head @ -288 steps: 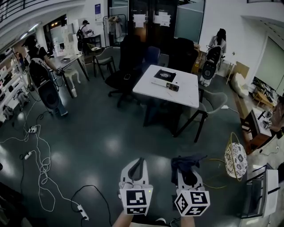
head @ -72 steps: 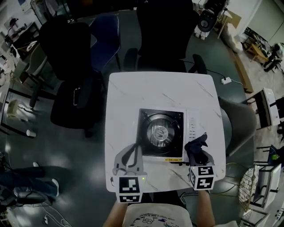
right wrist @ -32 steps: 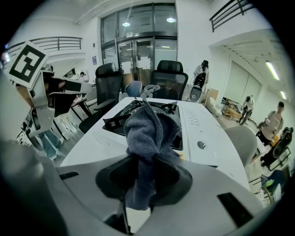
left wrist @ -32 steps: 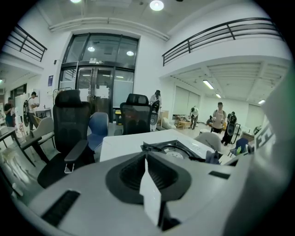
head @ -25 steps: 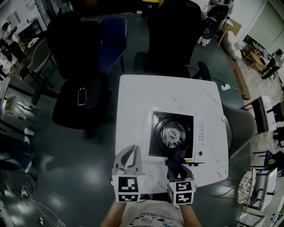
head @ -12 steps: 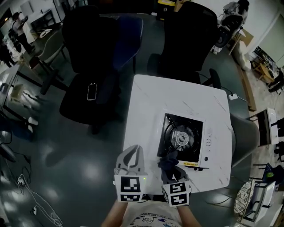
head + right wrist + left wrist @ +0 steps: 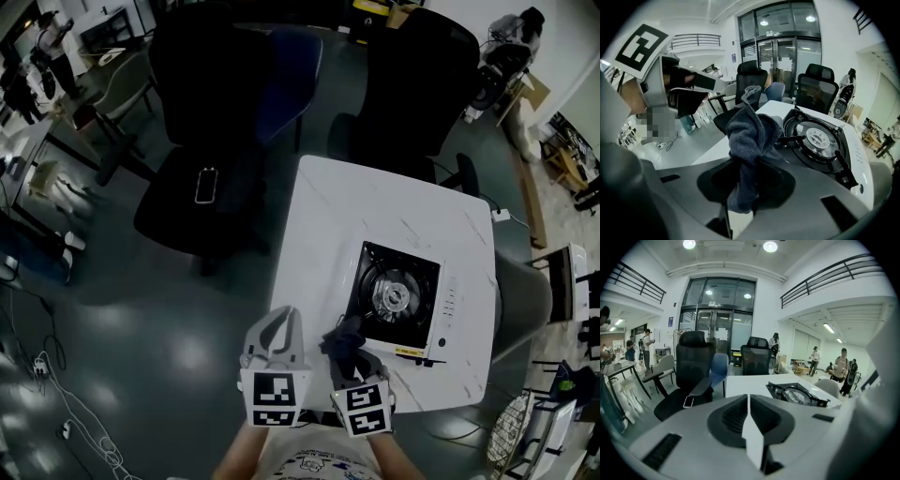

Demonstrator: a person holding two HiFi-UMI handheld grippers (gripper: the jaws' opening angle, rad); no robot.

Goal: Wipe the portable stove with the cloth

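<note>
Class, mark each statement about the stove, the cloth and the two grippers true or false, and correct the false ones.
1. The right gripper is shut on the cloth. True.
2. The left gripper holds a sponge. False: its jaws are together with nothing between them.
3. The portable stove sits on the white table. True.
4. A pot stands on the stove's burner. False: the burner is bare.
</note>
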